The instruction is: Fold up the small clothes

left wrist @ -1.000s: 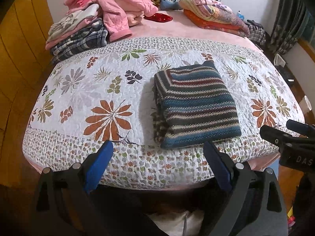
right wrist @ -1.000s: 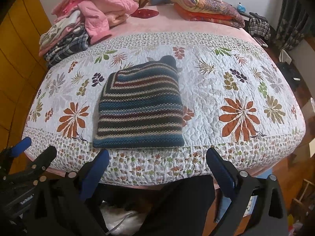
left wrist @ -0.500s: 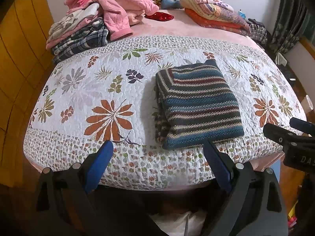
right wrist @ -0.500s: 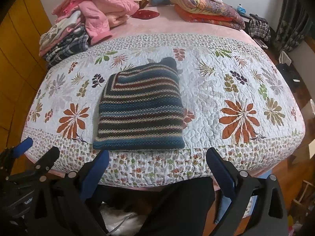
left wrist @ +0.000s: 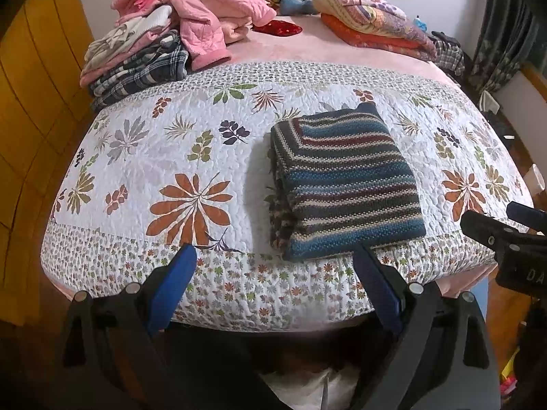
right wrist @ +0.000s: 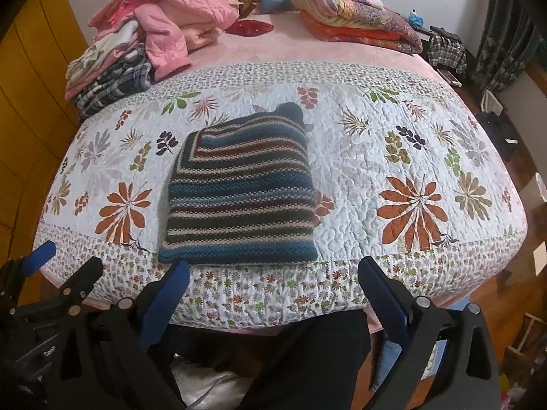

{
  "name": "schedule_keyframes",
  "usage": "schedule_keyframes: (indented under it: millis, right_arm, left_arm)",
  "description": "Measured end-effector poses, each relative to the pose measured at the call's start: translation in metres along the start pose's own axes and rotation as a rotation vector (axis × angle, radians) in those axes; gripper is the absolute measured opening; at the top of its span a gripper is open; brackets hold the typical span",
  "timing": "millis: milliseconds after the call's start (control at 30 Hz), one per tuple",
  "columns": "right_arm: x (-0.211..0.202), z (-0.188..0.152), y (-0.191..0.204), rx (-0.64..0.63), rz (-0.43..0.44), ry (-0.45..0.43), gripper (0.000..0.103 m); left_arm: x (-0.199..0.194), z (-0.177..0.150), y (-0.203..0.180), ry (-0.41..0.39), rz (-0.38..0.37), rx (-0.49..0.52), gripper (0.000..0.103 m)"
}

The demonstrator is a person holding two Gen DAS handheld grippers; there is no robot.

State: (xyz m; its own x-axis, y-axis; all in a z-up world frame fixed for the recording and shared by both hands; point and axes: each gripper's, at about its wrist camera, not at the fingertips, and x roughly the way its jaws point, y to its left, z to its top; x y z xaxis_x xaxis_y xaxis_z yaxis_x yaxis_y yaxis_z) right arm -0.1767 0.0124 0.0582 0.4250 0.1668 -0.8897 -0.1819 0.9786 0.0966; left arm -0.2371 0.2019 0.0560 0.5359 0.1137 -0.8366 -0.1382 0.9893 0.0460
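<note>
A striped knitted garment [left wrist: 343, 179] [right wrist: 241, 191] lies folded into a neat rectangle on the floral quilt [left wrist: 191, 150] [right wrist: 376, 171], near the bed's front edge. My left gripper [left wrist: 273, 266] hangs open just off that edge, level with the garment's near-left corner and apart from it. My right gripper [right wrist: 273, 280] is open too, below the garment's near edge, holding nothing. Each gripper shows at the side of the other's view: the right gripper [left wrist: 506, 225] and the left gripper [right wrist: 61, 273].
A pile of pink and plaid clothes [left wrist: 164, 37] [right wrist: 136, 44] sits at the back left of the bed. Folded colourful bedding [left wrist: 369, 20] [right wrist: 355, 13] lies at the back right. Yellow wardrobe panels [left wrist: 30, 109] stand left; a person's dark trouser leg [right wrist: 307, 358] is below.
Both grippers have drifted slightly back and down from the bed, so the garment sits a little higher in both views. Nothing was gripped or released.
</note>
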Motion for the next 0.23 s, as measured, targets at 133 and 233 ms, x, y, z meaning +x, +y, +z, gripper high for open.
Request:
schedule_keyframes:
  millis: [133, 233]
  right_arm:
    - [0.0024, 0.0002, -0.0012, 0.004, -0.021, 0.006, 0.099]
    - [0.0033, -0.0006, -0.0026, 0.01, -0.025, 0.009, 0.099]
  left_arm:
    - [0.0003, 0.0002, 0.0001, -0.002, 0.004, 0.002, 0.092]
    - [0.0002, 0.0013, 0.0, -0.004, 0.005, 0.003, 0.092]
